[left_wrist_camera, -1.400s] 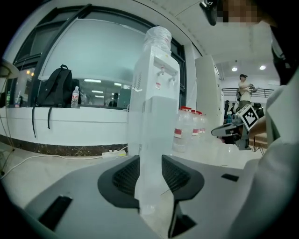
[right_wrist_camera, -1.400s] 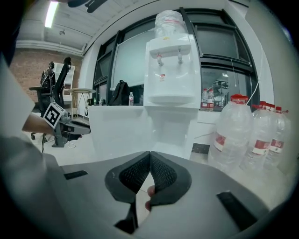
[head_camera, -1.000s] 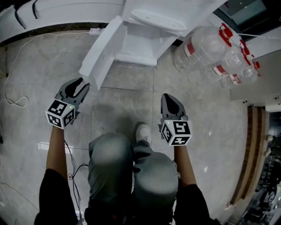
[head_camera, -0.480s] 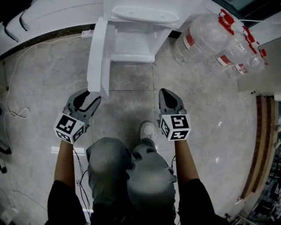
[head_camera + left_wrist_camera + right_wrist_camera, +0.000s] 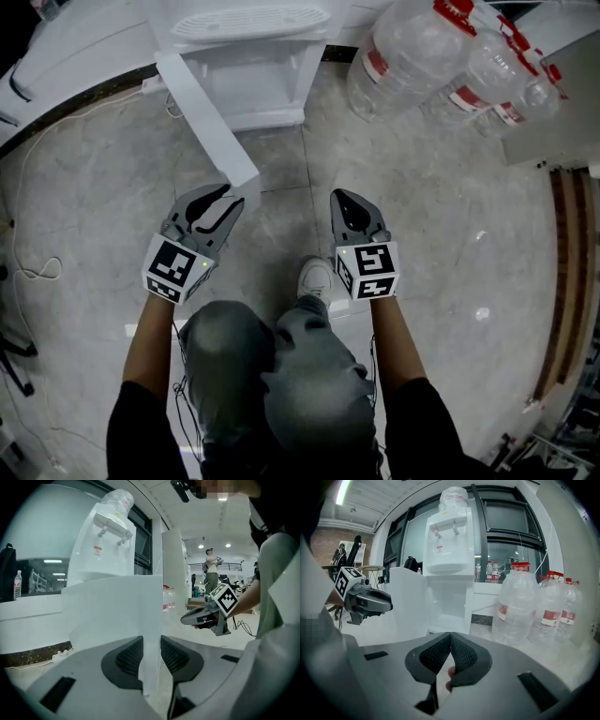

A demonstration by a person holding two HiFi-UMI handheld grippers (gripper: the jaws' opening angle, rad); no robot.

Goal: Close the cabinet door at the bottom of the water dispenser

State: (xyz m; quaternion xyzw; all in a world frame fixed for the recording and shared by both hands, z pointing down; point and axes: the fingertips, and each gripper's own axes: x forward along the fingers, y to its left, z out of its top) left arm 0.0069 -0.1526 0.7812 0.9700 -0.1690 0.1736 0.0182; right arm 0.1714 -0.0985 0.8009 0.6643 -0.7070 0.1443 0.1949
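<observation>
While the cabinet door (image 5: 202, 117) stands swung wide out from the base of the water dispenser (image 5: 248, 37), its free edge sits between the jaws of the left gripper (image 5: 228, 194); those jaws have just been closing and look clamped on that edge. The right gripper (image 5: 347, 199) hangs just beside it, jaws together, nothing in them. To do the step well, I'd keep a light hold and swing the door in an arc toward the open compartment (image 5: 251, 94); let go before the gripper gets pinched against the dispenser, then push it flush. Around: water jugs (image 5: 412, 56) right of the dispenser; a cable (image 5: 28, 272) on the floor (image 5: 441, 234) at left; the person's shoe (image 5: 314, 277) – none seems to block the door's swing.
</observation>
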